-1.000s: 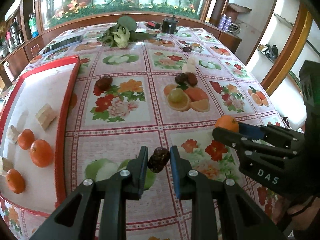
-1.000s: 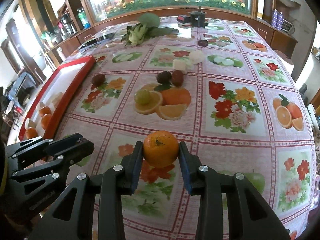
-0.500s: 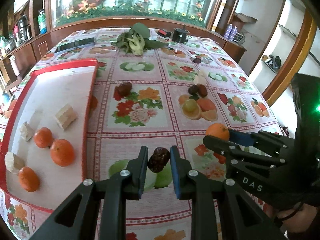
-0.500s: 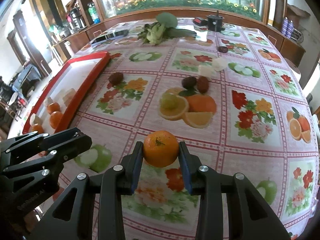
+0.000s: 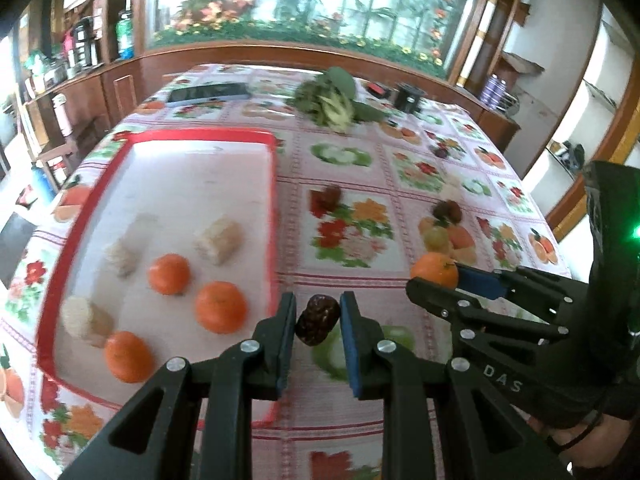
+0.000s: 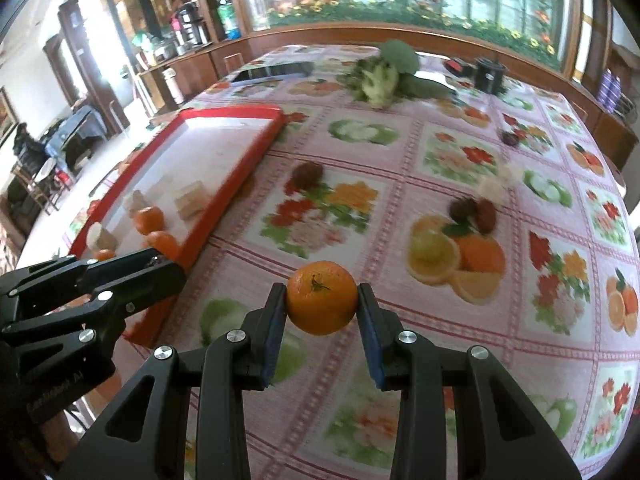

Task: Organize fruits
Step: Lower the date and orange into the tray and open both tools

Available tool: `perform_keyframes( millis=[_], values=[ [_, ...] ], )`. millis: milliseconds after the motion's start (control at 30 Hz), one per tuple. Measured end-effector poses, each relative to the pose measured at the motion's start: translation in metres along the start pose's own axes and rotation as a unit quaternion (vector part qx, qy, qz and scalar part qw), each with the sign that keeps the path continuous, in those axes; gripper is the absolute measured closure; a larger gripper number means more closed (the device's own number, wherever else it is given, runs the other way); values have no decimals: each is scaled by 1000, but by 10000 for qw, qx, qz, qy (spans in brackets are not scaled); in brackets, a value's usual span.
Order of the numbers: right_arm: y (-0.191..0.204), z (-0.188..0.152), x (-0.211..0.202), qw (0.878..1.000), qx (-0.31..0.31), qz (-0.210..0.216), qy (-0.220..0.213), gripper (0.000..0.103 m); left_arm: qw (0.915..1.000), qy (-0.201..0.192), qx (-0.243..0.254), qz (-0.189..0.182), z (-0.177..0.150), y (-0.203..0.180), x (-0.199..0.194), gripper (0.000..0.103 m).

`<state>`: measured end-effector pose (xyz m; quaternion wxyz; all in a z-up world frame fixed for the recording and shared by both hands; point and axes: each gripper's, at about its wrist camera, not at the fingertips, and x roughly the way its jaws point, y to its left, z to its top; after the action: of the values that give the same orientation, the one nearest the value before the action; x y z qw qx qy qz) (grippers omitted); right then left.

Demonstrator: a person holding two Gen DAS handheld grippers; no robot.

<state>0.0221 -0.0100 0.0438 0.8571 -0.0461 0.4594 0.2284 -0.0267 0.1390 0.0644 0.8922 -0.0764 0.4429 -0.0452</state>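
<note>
- Fruits: a round orange mandarin (image 6: 322,298) sits clamped between the right gripper (image 6: 322,312) jaws, above the flowered tablecloth (image 6: 440,184).
- A dark wrinkled date (image 5: 317,320) is pinched in the left gripper (image 5: 318,322), just beside the red-rimmed white tray (image 5: 200,184), near its right edge.

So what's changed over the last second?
Both grippers carried their loads left toward the red tray: the left gripper with the dark date now near its edge, the right gripper with the orange trailing. Both grips unchanged; nothing released.
</note>
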Motion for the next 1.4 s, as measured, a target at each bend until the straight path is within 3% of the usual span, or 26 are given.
perform_keyframes(
  millis=[300,700,1233,1400],
  values=[
    [56,19,12,9975,-556,439,11,69,9975,-181,-418,548,10,64,-15,78],
    [118,17,36,9884,-1130,959,323,69,9890,-242,-954,1104,19,140,-13,78],
    [148,8,49,9797,-1496,1224,534,69,9861,110,-1255,1083,15,172,17,78],
    [140,12,61,9812,-1308,1257,658,69,9858,172,-1262,1092,15,172,24,78]
  ],
)
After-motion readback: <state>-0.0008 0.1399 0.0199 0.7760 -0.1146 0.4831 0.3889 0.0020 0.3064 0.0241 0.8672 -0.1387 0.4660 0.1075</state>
